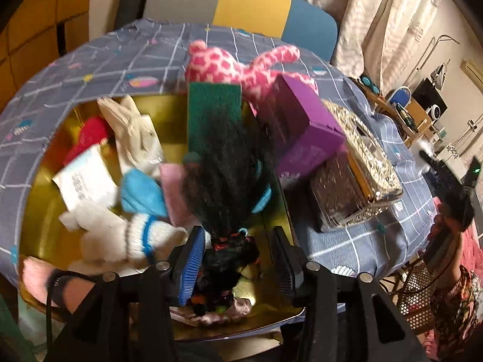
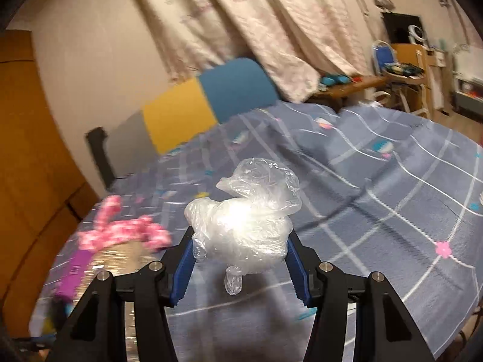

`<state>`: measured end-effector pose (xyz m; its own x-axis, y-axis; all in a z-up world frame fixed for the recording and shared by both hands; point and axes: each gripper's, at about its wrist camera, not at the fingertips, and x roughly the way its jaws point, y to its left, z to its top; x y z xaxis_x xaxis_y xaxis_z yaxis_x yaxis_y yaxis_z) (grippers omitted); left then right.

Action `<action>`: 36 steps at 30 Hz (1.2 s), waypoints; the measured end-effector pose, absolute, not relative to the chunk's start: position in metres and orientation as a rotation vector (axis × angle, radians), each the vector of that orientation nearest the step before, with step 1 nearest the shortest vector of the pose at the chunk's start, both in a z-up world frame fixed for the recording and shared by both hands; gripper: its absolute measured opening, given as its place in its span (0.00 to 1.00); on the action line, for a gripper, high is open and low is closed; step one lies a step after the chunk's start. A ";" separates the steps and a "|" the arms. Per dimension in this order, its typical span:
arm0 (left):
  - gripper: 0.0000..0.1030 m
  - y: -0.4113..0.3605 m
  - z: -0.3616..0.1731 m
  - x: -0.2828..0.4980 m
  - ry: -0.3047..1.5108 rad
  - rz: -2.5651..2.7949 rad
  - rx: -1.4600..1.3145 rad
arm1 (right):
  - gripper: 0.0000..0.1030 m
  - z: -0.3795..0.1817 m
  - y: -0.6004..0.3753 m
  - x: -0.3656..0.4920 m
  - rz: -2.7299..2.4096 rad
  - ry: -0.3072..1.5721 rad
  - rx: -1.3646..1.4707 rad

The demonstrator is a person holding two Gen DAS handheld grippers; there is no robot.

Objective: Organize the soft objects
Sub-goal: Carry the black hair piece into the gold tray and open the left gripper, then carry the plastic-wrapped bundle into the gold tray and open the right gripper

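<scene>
Right gripper (image 2: 241,259) clamped on one crumpled clear plastic bag (image 2: 244,214), glossy, above the blue checked tablecloth (image 2: 377,211). Left gripper (image 1: 238,259) spread over one frizzy black-haired doll (image 1: 229,181), pads not pressing, in the gold metal tray (image 1: 45,226). Two white knit gloves (image 1: 129,238), one green scouring pad (image 1: 214,114).

A table under a blue-grey checked cloth (image 2: 377,187) with small pink flowers fills the ground ahead of the tool. Beyond its far edge stands a chair with a back (image 2: 208,105) in grey, yellow and blue panels. Behind the chair hang pale patterned curtains (image 2: 247,24) against a beige wall (image 2: 75,39). Far left is an orange-brown wooden cabinet (image 2: 27,138). Far right, a cluttered wooden desk (image 2: 410,57) and a blue folding chair (image 2: 382,54).
</scene>
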<state>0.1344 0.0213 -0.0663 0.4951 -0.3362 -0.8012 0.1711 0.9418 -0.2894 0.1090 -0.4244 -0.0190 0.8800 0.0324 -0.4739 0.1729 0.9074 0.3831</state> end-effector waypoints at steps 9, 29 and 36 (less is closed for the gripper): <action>0.55 0.054 -0.041 0.115 0.899 -0.359 -0.353 | 0.56 0.013 -0.305 0.100 0.238 0.502 0.338; 0.56 0.182 0.007 0.075 0.694 0.039 -0.419 | 0.57 -0.030 -0.060 0.131 0.729 0.794 0.115; 0.56 0.169 -0.010 0.067 0.721 0.076 -0.369 | 0.58 -0.046 -0.010 0.159 0.734 0.837 0.035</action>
<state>0.0673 0.1694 -0.0101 0.7516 -0.0579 -0.6570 -0.1940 0.9327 -0.3041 0.1595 -0.0097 -0.0461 0.4416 0.6047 -0.6628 -0.5787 0.7565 0.3047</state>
